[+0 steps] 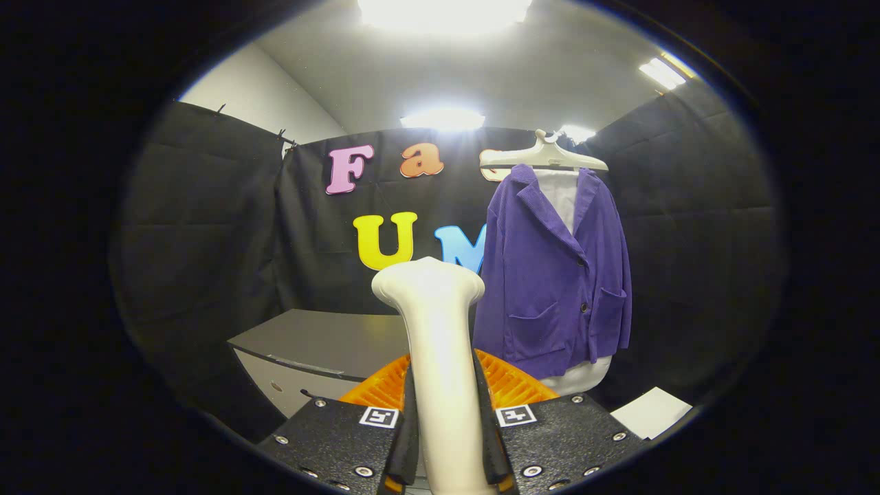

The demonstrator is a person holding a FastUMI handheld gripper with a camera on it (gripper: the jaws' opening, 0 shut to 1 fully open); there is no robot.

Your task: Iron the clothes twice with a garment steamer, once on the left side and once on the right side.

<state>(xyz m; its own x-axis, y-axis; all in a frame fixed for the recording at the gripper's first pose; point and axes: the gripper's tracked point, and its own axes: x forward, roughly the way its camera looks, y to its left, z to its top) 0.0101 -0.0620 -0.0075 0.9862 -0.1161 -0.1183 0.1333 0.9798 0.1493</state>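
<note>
The tongs (pixel 448 440) are clenched on the garment steamer (pixel 440 357), one finger pressing each side of its pale handle. The lower end of the steamer runs out of view below the fingers (pixel 404 440), so how far it goes on cannot be told, and the face of its head is turned away (no nozzle detail can be made out). Its long axis runs straight up from between the fingers, ending in a flared head (pixel 427 282) that points ahead and a little up, toward the booth wall.

Just behind the handle sits an orange ribbed thing (pixel 512 385), mostly hidden by the steamer and the fingers; what it is stays unclear. Beyond that to the left stands a grey counter (pixel 323 340), its near edge partly covered.

The purple jacket (pixel 557 275) hangs well beyond the tongs, to the right of the steamer head, apart from it, on a white hanger (pixel 543 157) over a white form (pixel 581 375) whose base is cut off. A white sheet (pixel 652 411) lies lower right.
</note>
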